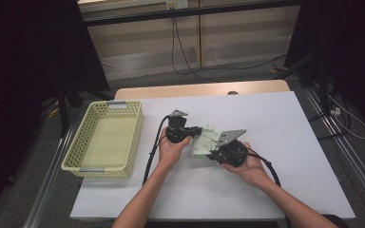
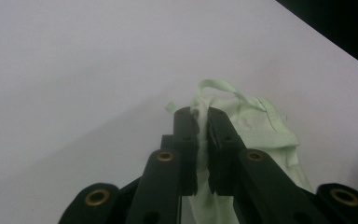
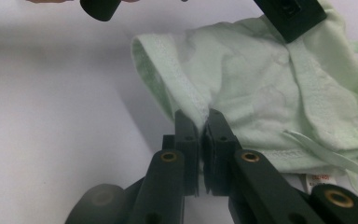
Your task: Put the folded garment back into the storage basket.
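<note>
A small pale green garment (image 1: 205, 141) lies crumpled in the middle of the white table (image 1: 275, 123), between both grippers. My left gripper (image 1: 196, 130) comes at it from the left. In the left gripper view the left gripper (image 2: 201, 115) is shut, pinching a fold of the pale green garment (image 2: 261, 126). My right gripper (image 1: 212, 155) sits at the cloth's near right side. In the right gripper view the right gripper (image 3: 199, 116) is shut on a hemmed edge of the garment (image 3: 261, 79). The left gripper's black body (image 3: 289, 16) shows at the top there.
A pale yellow perforated basket (image 1: 105, 137) stands on the table's left side, nothing in it. Cables trail from both grippers toward the near edge. Beyond the table's far edge are a floor with cables and dark stands.
</note>
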Tool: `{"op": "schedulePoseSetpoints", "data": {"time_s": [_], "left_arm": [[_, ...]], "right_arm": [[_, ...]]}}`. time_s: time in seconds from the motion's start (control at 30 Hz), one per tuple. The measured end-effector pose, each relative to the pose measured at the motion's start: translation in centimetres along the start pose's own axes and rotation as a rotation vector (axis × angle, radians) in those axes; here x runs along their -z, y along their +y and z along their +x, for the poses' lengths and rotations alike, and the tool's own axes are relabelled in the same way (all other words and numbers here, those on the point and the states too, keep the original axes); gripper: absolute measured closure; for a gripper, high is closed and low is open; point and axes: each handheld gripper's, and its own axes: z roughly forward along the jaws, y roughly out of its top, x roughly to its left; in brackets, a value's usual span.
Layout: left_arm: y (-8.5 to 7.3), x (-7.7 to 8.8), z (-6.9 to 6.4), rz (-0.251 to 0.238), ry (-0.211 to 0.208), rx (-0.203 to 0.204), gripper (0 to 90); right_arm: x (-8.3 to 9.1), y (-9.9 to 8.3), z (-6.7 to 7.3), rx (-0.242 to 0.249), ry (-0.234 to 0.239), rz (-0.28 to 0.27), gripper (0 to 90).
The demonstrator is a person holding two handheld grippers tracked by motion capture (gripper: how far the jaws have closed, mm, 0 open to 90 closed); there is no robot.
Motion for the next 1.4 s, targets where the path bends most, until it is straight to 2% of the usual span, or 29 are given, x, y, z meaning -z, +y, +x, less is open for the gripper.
{"op": "schedulePoseSetpoints", "data": {"time_s": [0.73,1.07,1.4], "left_arm": [[1.5,2.1,-0.5,-0.034,0.019,-0.053,83.8],[2.1,3.5,-0.5,-0.047,0.027,-0.074,83.8],[2.7,5.0,-0.6,-0.074,0.046,-0.088,83.8]], "right_arm": [[0.8,1.7,0.4,-0.012,0.012,-0.072,86.1],[1.0,2.7,0.8,0.003,0.018,-0.087,86.1],[1.6,3.9,1.0,0.012,0.027,-0.135,86.1]]}}
